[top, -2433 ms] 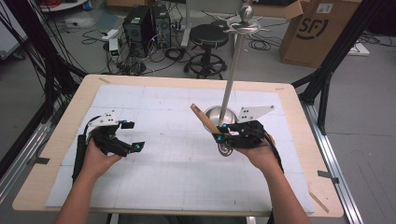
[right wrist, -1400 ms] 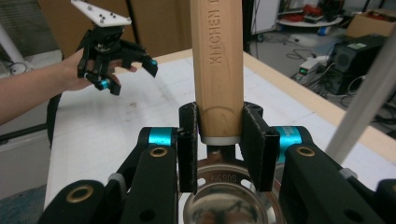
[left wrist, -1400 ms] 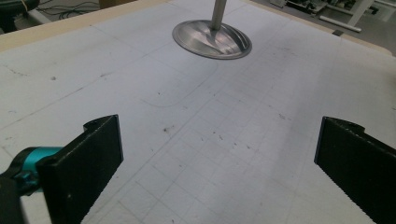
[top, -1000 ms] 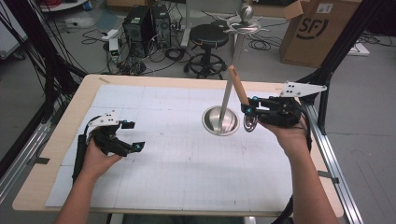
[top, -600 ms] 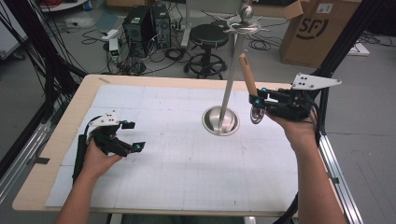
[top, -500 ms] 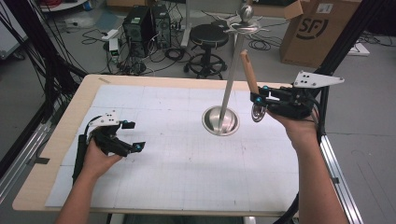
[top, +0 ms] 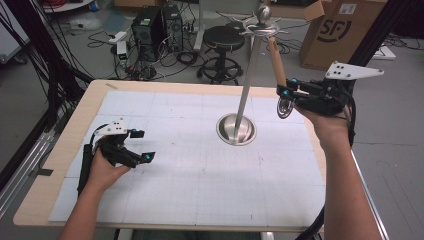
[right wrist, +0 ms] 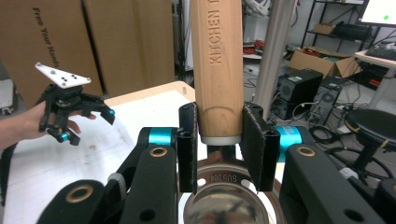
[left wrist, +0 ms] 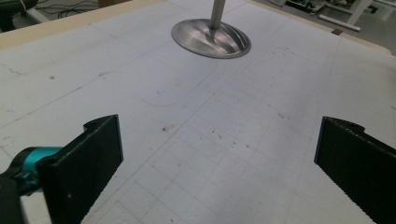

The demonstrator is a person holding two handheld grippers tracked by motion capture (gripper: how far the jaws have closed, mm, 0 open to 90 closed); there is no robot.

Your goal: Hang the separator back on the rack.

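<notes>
Wooden and pale, the handle (right wrist: 217, 65) of a kitchen utensil stands clamped between the black jaws of the right gripper (right wrist: 218, 144), its top cut off by the frame edge so the stamped word reads just "KITCHEN". Below the jaws a shiny steel part (right wrist: 227, 205) marked "SUS304" is partly hidden by the gripper body, and its shape is hard to make out; in the high view it looks like a small round metal head (top: 284, 107) hanging under the right gripper (top: 286, 94), raised near the tabletop's right edge. Just beside it rises the metal pole (top: 248, 82) of a stand, whose round base (top: 236, 129) sits on the white gridded tabletop (top: 190, 170). Well apart, the left gripper (top: 141, 145) rests low at the left, its jaws spread wide with nothing between them.
</notes>
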